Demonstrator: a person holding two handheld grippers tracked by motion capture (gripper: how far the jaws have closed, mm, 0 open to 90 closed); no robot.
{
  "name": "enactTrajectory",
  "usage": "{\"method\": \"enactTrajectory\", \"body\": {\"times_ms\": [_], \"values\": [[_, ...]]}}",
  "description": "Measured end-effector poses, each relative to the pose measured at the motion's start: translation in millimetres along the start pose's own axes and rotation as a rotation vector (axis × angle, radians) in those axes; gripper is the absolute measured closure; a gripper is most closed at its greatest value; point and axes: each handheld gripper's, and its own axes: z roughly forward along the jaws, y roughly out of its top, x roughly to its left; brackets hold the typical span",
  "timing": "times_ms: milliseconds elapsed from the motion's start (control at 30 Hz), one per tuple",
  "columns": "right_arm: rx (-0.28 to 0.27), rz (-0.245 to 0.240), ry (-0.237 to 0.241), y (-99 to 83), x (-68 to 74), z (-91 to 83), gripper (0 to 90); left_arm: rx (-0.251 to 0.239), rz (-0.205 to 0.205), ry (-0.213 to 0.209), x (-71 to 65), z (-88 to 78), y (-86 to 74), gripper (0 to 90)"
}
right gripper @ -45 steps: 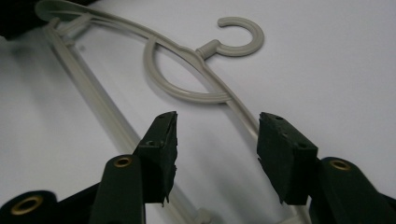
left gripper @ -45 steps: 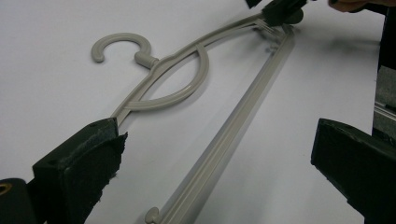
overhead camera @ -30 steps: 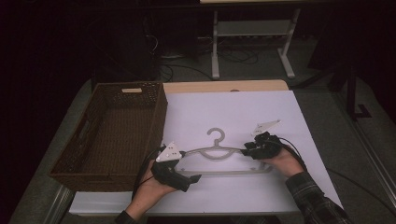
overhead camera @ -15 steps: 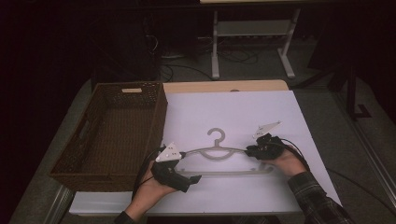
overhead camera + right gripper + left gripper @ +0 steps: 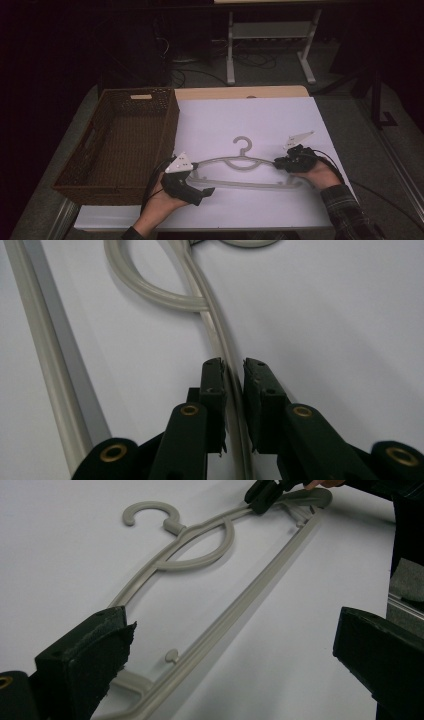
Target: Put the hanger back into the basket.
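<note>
Dim room behind; white table top [image 5: 260, 120] lit, with a metal stand's legs [image 5: 270, 45] on the floor beyond it.

High view: grey plastic clothes hanger [image 5: 245, 162] lies flat on the white surface, hook pointing away from the person. Left gripper [image 5: 200, 191] sits at the hanger's left end, held in the person's left hand [image 5: 160, 205], grey three-cornered plate on top; its tips lie by the hanger's lower bar, and jaw spacing can't be read from this angle. Right gripper [image 5: 276, 163] is at the hanger's right shoulder, held in the right hand [image 5: 320, 175] with a plaid sleeve [image 5: 347, 212] behind. Brown wicker basket [image 5: 120, 145] stands just beside the left gripper, on its outer side, on the grey mat.

Left gripper view: jaws stand wide apart, nothing between the pads. Hanger [image 5: 200, 575] runs away from this gripper, its near end under the left-hand jaw; the lower bar passes between the two jaws on the table. At the far end the right gripper [image 5: 260, 495] pinches the hanger's upper arm.

Right gripper view: right gripper [image 5: 234, 365] jaws narrow, closed onto the hanger's thin upper arm [image 5: 220, 340], which runs straight ahead between the pads. Curved inner loop lies ahead, lower bar off to the side.
</note>
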Motion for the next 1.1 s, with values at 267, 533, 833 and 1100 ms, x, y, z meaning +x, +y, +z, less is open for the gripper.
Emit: {"method": "enactTrajectory", "body": {"times_ms": [267, 533, 833, 1100], "values": [[0.000, 0.015, -0.028, -13.4, -6.5, -13.5, 77.5, 0.002, 0.002, 0.000, 0.6, 0.8, 0.5, 1.1], [-0.015, 0.023, -0.039, -11.5, -3.5, -17.3, 74.1, 0.007, 0.006, 0.001, 0.7, 0.7, 0.5, 1.1], [0.028, -0.012, -0.061, -18.6, -5.9, -19.5, 79.9, 0.004, 0.004, -0.003, 0.3, 0.9, 0.3, 1.1], [0.014, 0.004, -0.089, -28.5, -14.3, -31.7, 75.7, 0.006, 0.006, -0.002, -0.9, 2.3, 0.8, 1.1]]}}
